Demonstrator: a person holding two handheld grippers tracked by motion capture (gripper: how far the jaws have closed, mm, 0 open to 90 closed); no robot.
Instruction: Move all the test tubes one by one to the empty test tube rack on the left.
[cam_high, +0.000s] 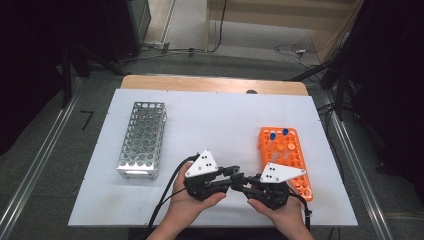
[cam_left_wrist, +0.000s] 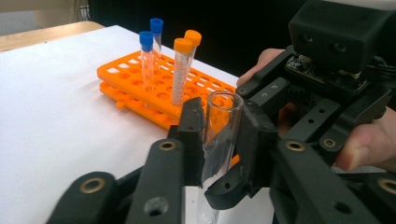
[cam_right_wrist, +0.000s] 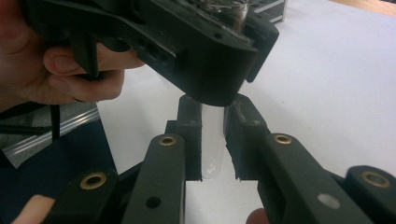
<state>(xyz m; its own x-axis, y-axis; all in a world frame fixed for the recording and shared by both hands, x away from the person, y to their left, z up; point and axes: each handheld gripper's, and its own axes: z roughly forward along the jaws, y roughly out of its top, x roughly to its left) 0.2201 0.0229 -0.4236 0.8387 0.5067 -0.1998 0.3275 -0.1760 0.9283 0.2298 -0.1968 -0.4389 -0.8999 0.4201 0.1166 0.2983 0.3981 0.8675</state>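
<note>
Clearly glass, round tube (cam_left_wrist: 222, 126), matte black jaws

Both grippers, left (cam_high: 235, 176) and right (cam_high: 243, 186), were matte black with linked arms, brass-ringed pivots and blocky pads. Each carried a white triangular plate dotted with black holes. Black cables trailed from them past bare forearms.

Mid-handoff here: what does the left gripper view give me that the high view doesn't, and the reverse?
Left gripper view: the clear uncapped tube pinched between the left tool pads, plus four capped tubes standing in the orange rack. High view: the metal rack at the table's left and both hands meeting near the front edge. Shared: the orange rack, the white table and the right tool.
</note>
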